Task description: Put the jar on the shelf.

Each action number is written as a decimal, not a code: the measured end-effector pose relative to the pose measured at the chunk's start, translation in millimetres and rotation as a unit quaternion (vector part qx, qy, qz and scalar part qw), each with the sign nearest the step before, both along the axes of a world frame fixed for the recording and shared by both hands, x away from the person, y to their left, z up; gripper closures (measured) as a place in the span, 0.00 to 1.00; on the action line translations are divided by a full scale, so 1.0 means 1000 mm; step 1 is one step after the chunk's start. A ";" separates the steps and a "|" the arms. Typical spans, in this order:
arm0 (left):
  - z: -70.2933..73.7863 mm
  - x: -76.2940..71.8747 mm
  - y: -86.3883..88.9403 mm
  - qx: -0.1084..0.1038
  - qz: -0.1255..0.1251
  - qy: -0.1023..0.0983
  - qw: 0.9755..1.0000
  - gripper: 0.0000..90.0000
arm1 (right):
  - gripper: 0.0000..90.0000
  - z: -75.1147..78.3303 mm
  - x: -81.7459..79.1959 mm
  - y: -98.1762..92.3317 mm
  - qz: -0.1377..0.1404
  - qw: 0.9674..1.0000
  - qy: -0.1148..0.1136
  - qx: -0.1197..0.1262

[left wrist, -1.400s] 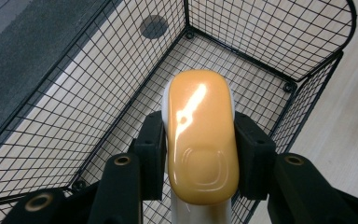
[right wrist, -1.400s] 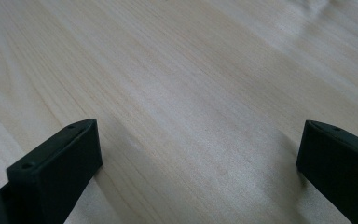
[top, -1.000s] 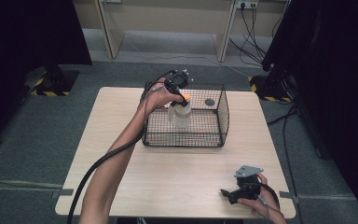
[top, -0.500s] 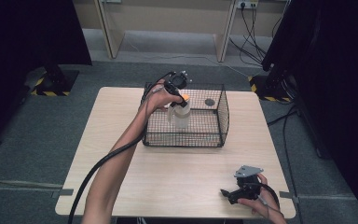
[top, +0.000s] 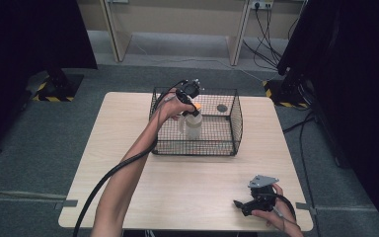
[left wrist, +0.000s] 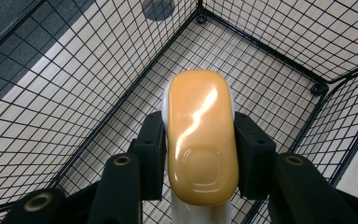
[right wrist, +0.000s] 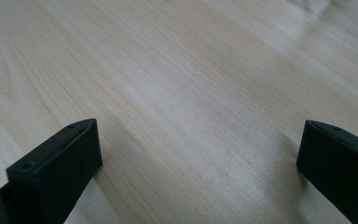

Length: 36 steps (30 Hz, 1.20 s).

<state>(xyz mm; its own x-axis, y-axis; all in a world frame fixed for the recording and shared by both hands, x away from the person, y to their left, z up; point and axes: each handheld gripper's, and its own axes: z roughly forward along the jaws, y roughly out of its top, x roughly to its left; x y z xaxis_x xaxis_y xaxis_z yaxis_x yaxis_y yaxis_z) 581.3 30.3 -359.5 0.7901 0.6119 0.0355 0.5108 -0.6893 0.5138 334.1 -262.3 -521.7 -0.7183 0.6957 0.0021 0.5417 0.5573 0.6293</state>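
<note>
Two black pads of the left gripper [left wrist: 200, 154] are pressed against the sides of a white plastic bottle with a glossy orange cap [left wrist: 201, 140], one pad on each flank just under the cap, so the jaws are closed on it. In the high view the left gripper [top: 191, 101] is seen over the rear left part of a black wire-mesh basket [top: 237, 123], with the bottle [top: 193, 124] held upright inside the basket, its base down near the mesh floor; whether the base touches the floor cannot be told. A dark round disc [top: 222, 107] is seen near the basket's far right corner, well apart from the bottle. The basket stands on the far half of a pale wooden table [top: 128, 148]. A black cable [top: 103, 182] is trailed from the left gripper along the person's forearm to the near table edge.

At the near right corner of the table the right gripper [top: 238, 203] is held low in the person's hand, well apart from the basket. Its jaws are spread wide, with bare table surface [right wrist: 191, 93] seen between them and nothing gripped.
</note>
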 end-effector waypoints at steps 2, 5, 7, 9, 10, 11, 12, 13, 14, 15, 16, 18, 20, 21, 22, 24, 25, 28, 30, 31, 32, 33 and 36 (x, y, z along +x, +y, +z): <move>0.000 0.000 0.000 -0.001 0.001 0.000 1.000 0.66 | 0.00 0.000 0.000 0.000 0.000 1.000 0.000 0.000; -0.002 0.000 0.000 -0.003 0.004 -0.005 1.000 0.66 | 0.00 0.000 0.000 0.000 0.001 1.000 -0.001 0.000; -0.002 0.000 0.001 -0.004 0.004 -0.006 1.000 0.65 | 0.00 0.000 0.000 0.001 0.002 1.000 -0.001 0.000; -0.002 0.000 0.001 -0.007 0.008 -0.010 1.000 0.64 | 0.00 0.000 0.000 0.001 0.002 1.000 -0.001 0.000; 0.000 0.000 0.002 -0.010 0.009 -0.015 1.000 0.63 | 0.00 0.000 0.000 0.001 0.002 1.000 -0.002 0.000; 0.000 0.000 0.002 -0.010 0.009 -0.015 1.000 0.63 | 0.00 0.000 0.000 0.001 0.002 1.000 -0.002 0.000; 0.001 -0.001 0.002 -0.014 0.010 -0.019 1.000 0.63 | 0.00 0.000 0.000 0.001 0.002 1.000 -0.002 0.000; 0.002 -0.001 0.002 -0.013 0.010 -0.020 1.000 0.63 | 0.00 0.000 0.000 0.001 0.002 1.000 -0.001 0.000; 0.002 -0.002 0.002 -0.013 0.009 -0.021 1.000 0.63 | 0.00 0.000 0.000 0.001 0.002 1.000 -0.001 0.000; 0.003 -0.002 0.002 -0.012 0.009 -0.022 1.000 0.62 | 0.00 0.000 0.000 0.001 0.002 1.000 -0.002 0.000; 0.003 -0.002 0.002 -0.014 0.012 -0.023 1.000 0.61 | 0.00 0.000 0.000 0.002 0.002 1.000 -0.001 0.000; 0.006 -0.003 0.003 -0.016 0.013 -0.025 0.999 0.56 | 0.00 0.000 0.000 0.002 0.002 1.000 -0.002 0.000; 0.008 -0.004 0.004 -0.014 0.014 -0.026 0.999 0.53 | 0.00 0.000 0.000 0.002 0.003 1.000 -0.002 0.001; 0.009 -0.005 0.005 -0.015 0.016 -0.027 0.999 0.50 | 0.00 0.000 0.000 0.002 0.003 1.000 -0.002 0.001; 0.011 -0.006 0.005 -0.017 0.020 -0.027 0.999 0.46 | 0.00 0.000 0.000 0.002 0.003 1.000 -0.002 0.001; 0.014 -0.008 0.007 -0.022 0.024 -0.028 0.999 0.40 | 0.00 0.000 0.000 0.002 0.003 1.000 -0.002 0.001; 0.015 -0.009 0.008 -0.024 0.026 -0.028 0.999 0.37 | 0.00 0.000 0.000 0.002 0.003 1.000 -0.002 0.001; 0.019 -0.012 0.010 -0.036 0.036 -0.028 0.998 0.24 | 0.00 0.000 0.000 0.002 0.003 1.000 -0.002 0.001; 0.022 -0.014 0.012 -0.047 0.039 -0.027 0.998 0.19 | 0.00 0.000 0.000 0.002 0.003 1.000 -0.002 0.001; 0.023 -0.014 0.013 -0.053 0.042 -0.027 0.997 0.17 | 0.00 0.000 0.000 0.002 0.003 1.000 -0.002 0.001; 0.025 -0.015 0.014 -0.055 0.043 -0.028 0.997 0.14 | 0.00 0.000 0.000 0.002 0.003 1.000 -0.002 0.001; 0.026 -0.016 0.015 -0.059 0.045 -0.030 0.997 0.13 | 0.00 0.000 0.000 0.002 0.003 1.000 -0.002 0.001; 0.030 -0.020 0.017 -0.064 0.045 -0.030 0.996 0.11 | 0.00 0.000 0.000 0.002 0.003 1.000 -0.002 0.001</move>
